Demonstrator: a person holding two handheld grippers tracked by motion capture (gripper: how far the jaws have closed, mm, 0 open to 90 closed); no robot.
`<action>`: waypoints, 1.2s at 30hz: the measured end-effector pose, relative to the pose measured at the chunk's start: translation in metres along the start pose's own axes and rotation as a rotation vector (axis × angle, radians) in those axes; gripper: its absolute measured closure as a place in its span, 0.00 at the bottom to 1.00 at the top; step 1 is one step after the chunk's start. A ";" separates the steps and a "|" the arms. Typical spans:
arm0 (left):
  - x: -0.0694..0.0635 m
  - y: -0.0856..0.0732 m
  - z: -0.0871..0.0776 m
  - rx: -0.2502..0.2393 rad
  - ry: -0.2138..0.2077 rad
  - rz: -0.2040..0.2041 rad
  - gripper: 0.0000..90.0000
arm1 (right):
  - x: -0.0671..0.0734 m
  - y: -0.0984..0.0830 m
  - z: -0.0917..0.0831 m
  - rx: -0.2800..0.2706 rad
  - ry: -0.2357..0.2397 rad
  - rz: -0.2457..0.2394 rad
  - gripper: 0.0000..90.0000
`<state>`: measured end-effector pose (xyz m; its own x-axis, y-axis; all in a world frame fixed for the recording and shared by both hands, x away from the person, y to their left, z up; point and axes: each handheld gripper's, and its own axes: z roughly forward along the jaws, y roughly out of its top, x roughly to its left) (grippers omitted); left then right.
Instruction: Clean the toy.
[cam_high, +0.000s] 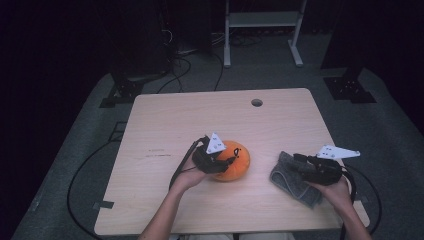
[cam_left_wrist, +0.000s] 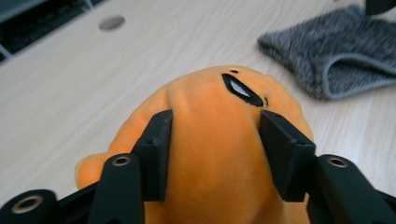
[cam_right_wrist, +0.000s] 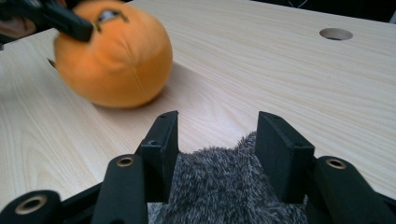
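Note:
An orange round plush toy (cam_high: 236, 162) (cam_left_wrist: 210, 154) with a black eye patch lies on the wooden table (cam_high: 200, 115), a little right of its middle. My left gripper (cam_high: 229, 157) (cam_left_wrist: 215, 135) reaches over it from the left, and its pads press into the toy's sides. A grey furry cloth (cam_high: 287, 177) (cam_right_wrist: 215, 186) lies crumpled to the right of the toy. My right gripper (cam_high: 299, 164) (cam_right_wrist: 217, 135) is low over the cloth with its jaws apart. The fur sits loosely between them. The right gripper view also takes in the plush toy (cam_right_wrist: 116, 60).
A round cable hole (cam_high: 256, 102) sits near the table's far edge. Bare tabletop stretches to the left and beyond the toy. The cloth (cam_left_wrist: 336, 51) lies close to the toy's right. Stands and cables are on the floor behind the table.

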<state>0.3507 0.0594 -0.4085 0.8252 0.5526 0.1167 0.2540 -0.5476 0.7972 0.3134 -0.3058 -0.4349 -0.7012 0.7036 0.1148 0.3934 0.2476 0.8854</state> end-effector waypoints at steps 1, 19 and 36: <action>0.000 0.000 0.000 0.000 0.000 0.000 0.49 | 0.000 0.000 0.000 0.000 0.000 0.000 0.53; 0.005 -0.010 -0.031 -0.085 -0.005 -0.095 0.19 | 0.002 -0.002 0.002 0.003 0.014 0.013 0.47; 0.015 -0.033 -0.054 -0.112 0.034 -0.140 0.16 | 0.001 -0.005 0.004 0.014 0.020 0.031 0.45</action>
<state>0.3271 0.1195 -0.4004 0.7676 0.6407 0.0187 0.3059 -0.3918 0.8677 0.3129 -0.3042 -0.4410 -0.7006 0.6974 0.1513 0.4232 0.2353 0.8749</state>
